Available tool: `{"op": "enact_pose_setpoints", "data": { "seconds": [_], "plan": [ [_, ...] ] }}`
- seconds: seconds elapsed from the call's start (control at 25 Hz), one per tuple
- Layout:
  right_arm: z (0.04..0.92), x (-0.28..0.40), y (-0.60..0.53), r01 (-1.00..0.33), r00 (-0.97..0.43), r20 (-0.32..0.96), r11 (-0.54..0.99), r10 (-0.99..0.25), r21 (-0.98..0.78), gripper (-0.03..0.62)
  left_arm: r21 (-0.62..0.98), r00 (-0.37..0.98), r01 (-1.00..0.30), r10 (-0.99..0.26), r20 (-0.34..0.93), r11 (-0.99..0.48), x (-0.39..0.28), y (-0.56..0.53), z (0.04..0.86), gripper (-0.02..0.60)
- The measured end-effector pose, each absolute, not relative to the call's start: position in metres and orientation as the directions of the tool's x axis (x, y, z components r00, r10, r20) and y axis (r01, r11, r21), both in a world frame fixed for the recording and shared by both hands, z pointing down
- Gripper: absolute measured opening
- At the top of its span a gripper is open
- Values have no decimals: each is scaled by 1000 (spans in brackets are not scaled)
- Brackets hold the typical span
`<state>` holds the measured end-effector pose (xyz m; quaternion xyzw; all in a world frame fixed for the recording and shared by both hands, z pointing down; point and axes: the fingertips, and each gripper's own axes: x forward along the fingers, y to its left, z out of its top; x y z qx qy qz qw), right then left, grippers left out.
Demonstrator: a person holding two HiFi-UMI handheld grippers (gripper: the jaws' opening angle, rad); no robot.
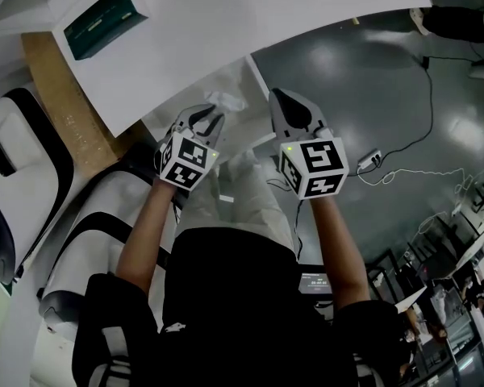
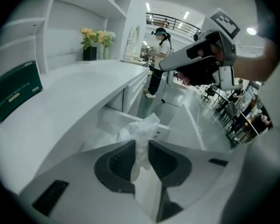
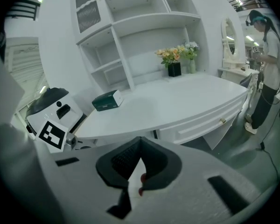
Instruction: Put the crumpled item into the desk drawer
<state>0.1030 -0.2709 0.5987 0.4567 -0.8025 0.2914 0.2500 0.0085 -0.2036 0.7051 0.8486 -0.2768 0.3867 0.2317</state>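
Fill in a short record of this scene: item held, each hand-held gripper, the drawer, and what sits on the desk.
held item: crumpled white wad
left hand-held gripper: shut on the wad
right hand-held gripper: shut, empty
drawer: open, wad held over it, not yet in
desk: green box, flowers

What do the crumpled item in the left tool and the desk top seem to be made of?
The crumpled item is probably thin plastic film or soft tissue: it looks translucent white with irregular creases, pinched by the left tool. The desk top is likely painted or laminated board: smooth, uniform white, slightly glossy, with no grain visible.
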Motion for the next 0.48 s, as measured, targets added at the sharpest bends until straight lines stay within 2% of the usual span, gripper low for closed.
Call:
{"op": "enact_pose_setpoints", "data": {
  "seconds": [0.48],
  "plan": [
    [635, 104, -264, -875, -465, 692, 405, -552, -266, -5, 175, 509, -620, -223, 831, -765, 12, -205, 763, 78]
  ]
}}
